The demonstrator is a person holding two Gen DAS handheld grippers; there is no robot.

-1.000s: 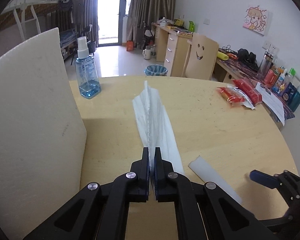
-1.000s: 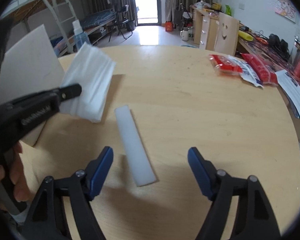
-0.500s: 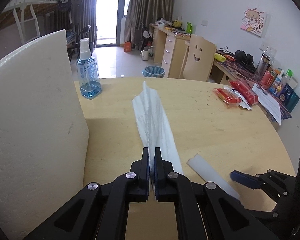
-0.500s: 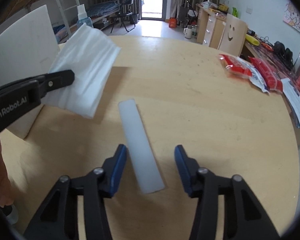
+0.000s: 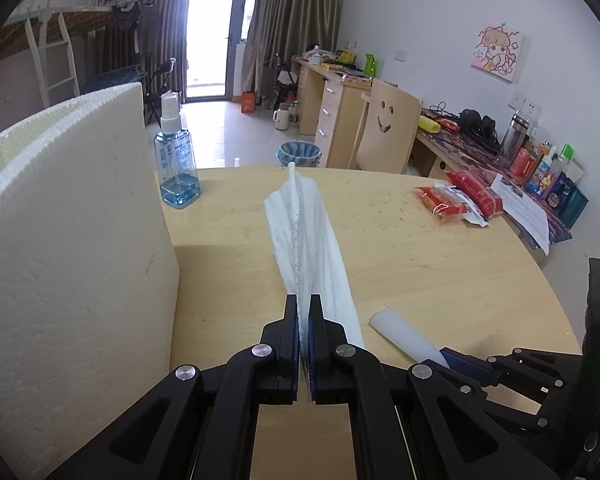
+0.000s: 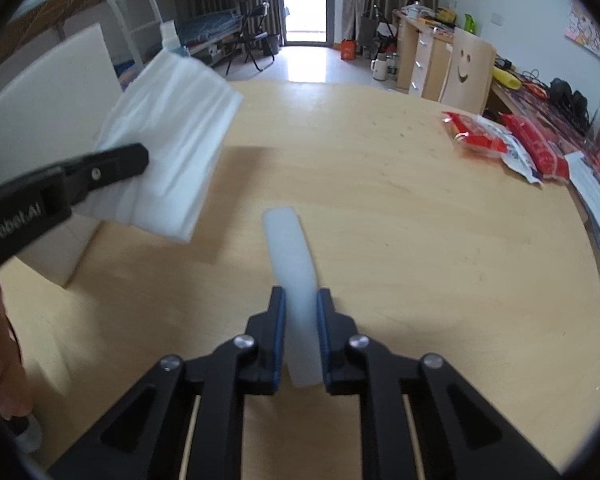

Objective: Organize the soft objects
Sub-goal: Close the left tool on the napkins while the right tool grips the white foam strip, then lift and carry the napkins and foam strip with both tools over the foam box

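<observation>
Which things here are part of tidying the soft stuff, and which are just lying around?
Part of the job: folded white cloth, white foam strip, big foam board.

Lying about: spray bottle, red snack packets, paper sheet.

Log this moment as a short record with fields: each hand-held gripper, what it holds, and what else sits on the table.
left hand-held gripper: shut on the folded white cloth, held above the table
right hand-held gripper: fingers closed around the near end of the white foam strip, which lies on the table
table: round, light wood
large foam board: standing at the left
spray bottle: blue, far left, upright
snack packets: red, far right
</observation>
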